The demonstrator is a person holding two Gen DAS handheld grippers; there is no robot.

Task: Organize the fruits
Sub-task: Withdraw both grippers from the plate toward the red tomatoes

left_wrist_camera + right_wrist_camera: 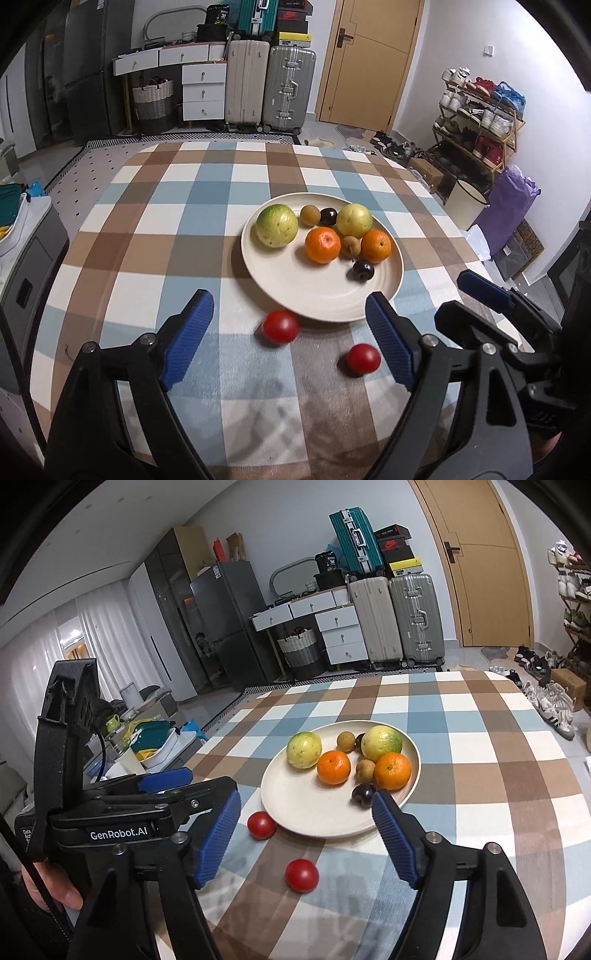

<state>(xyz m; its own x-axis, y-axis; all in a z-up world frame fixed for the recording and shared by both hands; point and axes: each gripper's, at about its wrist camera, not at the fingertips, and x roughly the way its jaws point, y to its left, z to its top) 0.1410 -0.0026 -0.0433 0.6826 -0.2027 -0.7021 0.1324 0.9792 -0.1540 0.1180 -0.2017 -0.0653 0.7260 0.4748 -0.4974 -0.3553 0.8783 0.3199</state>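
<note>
The left gripper (288,314) stands wide with nothing between its blue pads; the right gripper (306,812) is likewise spread wide and empty; only the fingers of each show in its own view, the handles cut off by the lower edge.

A cream plate (314,295) sits on the checked tablecloth (166,221), toward the right of the table's middle; on it lie two yellow-green fruits (277,226), the larger at the far left and the smaller at the far right, two oranges (322,245) nearer, two small brown fruits (309,215) and two dark plums (362,270); in the right wrist view the farther plum is almost hidden behind a brown fruit and the yellow-green one.

Two red tomatoes lie off the plate on the cloth; the left tomato (280,326) is just beside the plate's near rim and smeared by blur, so whether it touches the rim cannot be told; the right tomato (363,359) lies nearer still, close to the left gripper's right pad but apart from it.

In the right wrist view a person's fingers (61,890) show at the lower left, partly behind the other gripper's body; beyond the table, suitcases (266,88) and a drawer unit (203,88) stand by a wooden door (369,59).
</note>
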